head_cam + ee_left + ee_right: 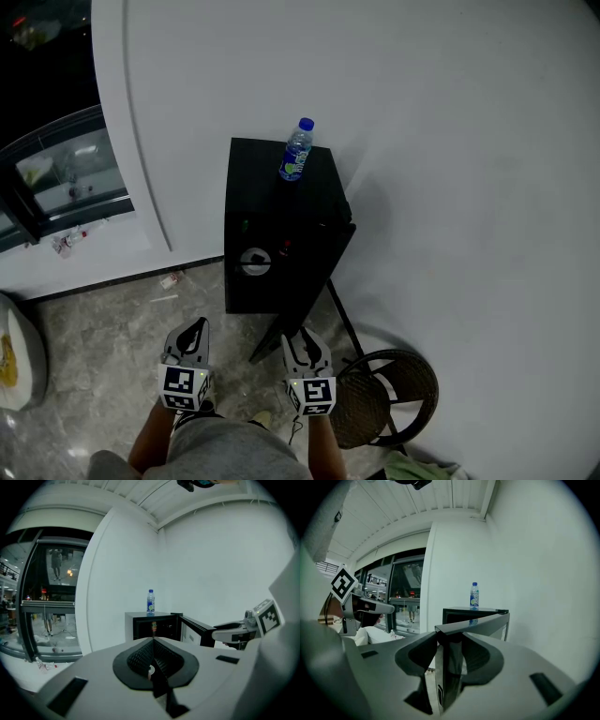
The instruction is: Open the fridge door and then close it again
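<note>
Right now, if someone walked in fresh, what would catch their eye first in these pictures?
First, the black fridge against the white wall, with a water bottle standing upright on top. Its door hangs open toward the person, and the door's free edge sits between the jaws of the right gripper. Beside it, the left gripper is shut and empty.
</note>
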Demonstrator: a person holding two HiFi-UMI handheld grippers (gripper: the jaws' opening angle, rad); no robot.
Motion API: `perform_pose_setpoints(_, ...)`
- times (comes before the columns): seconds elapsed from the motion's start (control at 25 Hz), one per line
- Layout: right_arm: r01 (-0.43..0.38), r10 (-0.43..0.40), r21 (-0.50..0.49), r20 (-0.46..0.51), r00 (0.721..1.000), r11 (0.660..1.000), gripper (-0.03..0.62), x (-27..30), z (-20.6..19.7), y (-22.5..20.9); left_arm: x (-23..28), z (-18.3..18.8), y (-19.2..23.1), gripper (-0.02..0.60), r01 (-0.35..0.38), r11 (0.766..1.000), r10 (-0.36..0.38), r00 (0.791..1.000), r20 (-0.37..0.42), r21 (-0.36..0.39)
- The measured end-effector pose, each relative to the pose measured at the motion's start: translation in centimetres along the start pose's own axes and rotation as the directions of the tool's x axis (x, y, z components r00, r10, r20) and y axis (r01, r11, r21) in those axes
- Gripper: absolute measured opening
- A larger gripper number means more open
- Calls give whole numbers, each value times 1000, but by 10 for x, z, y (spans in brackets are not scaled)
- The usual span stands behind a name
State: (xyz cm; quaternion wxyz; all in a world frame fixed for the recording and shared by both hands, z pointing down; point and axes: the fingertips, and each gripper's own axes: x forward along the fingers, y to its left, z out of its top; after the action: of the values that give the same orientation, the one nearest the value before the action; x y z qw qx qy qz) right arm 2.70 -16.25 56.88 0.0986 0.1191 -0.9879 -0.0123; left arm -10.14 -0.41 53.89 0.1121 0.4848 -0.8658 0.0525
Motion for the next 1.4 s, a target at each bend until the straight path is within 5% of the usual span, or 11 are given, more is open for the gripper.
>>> perform_pose_setpoints(1.4,45,-45,3,1,999,999,163,111,22,53,57,11,108,5,59,998,-59,998,2,13)
